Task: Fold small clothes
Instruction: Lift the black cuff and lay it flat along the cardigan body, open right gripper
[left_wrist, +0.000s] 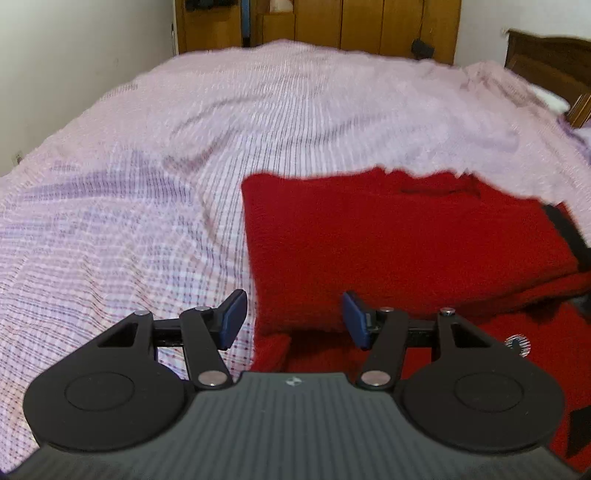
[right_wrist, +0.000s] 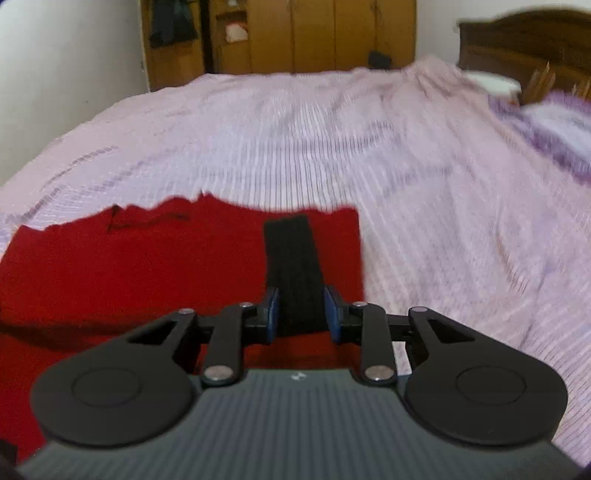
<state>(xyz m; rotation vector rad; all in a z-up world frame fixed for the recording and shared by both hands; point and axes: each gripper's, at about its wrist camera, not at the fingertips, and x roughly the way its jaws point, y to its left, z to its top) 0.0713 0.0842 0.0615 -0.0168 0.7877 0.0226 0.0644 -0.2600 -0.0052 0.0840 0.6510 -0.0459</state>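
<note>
A red knitted garment (left_wrist: 388, 243) lies partly folded on the bed, its far edge ragged; the right wrist view shows it too (right_wrist: 147, 266). My left gripper (left_wrist: 295, 319) hovers over the garment's near left corner, open, with nothing gripped between its blue pads (left_wrist: 234, 317). A black ribbed cuff (right_wrist: 291, 251) lies flat on the red cloth and runs back between the jaws of my right gripper (right_wrist: 303, 314). That gripper is open a little. The cuff fills the gap between its pads (right_wrist: 273, 312) but does not look squeezed. A dark strip of cuff (left_wrist: 565, 225) also shows at the garment's right side.
The bed carries a pink-and-lilac checked bedspread (left_wrist: 184, 155) with shallow wrinkles. Wooden wardrobes (right_wrist: 314, 33) stand beyond the far end, and a dark wooden headboard (right_wrist: 524, 40) stands at the right. A purple-edged pillow (right_wrist: 554, 125) lies near the headboard. A white wall (left_wrist: 74, 55) is at left.
</note>
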